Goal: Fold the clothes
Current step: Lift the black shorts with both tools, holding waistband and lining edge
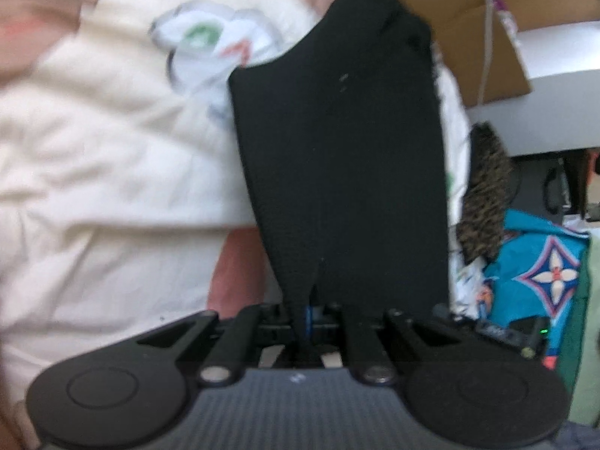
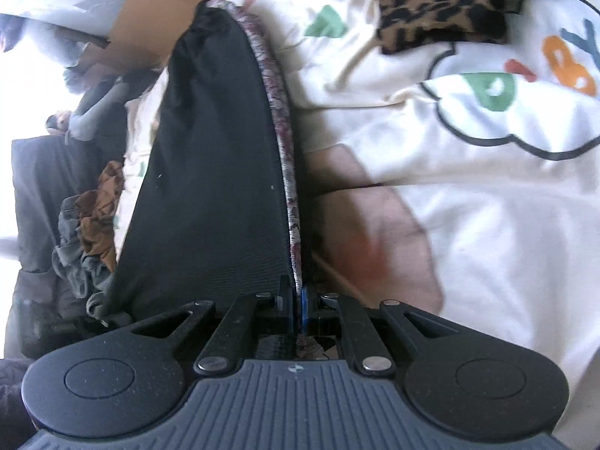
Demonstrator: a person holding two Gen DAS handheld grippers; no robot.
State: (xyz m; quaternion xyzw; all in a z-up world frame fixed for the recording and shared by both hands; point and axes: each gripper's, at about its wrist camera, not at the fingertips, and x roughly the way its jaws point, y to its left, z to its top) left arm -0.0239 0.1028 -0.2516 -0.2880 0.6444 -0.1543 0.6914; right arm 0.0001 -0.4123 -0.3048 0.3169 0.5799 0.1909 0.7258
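Both grippers, L + R, fingers clamped on black garment held stretched above cream quilt, so keep tension even, edges aligned, lower flat w/o twist before creasing.

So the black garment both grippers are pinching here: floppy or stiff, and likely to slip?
Probably floppy: the black garment hangs stretched from the left gripper, its far end crumpled. Likely light, since thin pinches hold it up. Slipping seems unlikely: the right gripper is clamped on its patterned band.
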